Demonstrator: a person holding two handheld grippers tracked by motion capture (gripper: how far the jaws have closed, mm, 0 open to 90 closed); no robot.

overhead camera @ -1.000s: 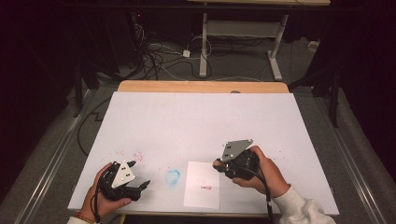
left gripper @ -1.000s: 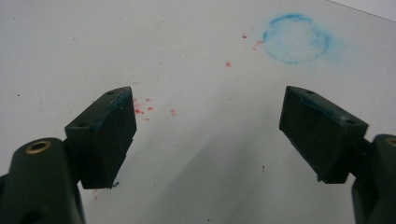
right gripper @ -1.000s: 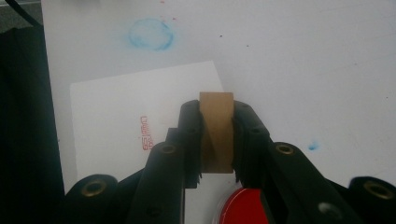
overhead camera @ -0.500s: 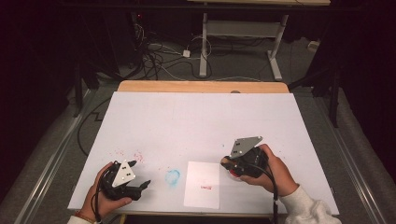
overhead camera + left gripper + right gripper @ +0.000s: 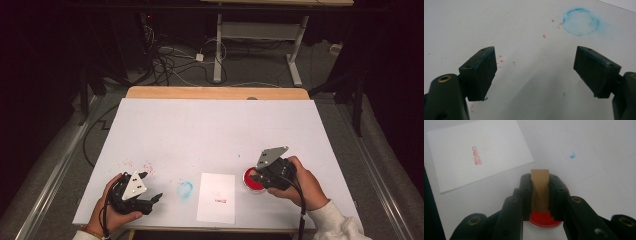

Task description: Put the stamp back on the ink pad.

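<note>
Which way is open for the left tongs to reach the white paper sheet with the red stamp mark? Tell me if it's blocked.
Probably unblocked: the left tongs, open, sit left of the white paper sheet, with only a flat blue ring stain between.

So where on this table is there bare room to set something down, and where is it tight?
The whole far half of the white table is bare, up to its wooden far edge. The near strip is crowded: left gripper, blue ring stain, stamped paper sheet, red ink pad under the right gripper, which holds a wooden stamp.
</note>
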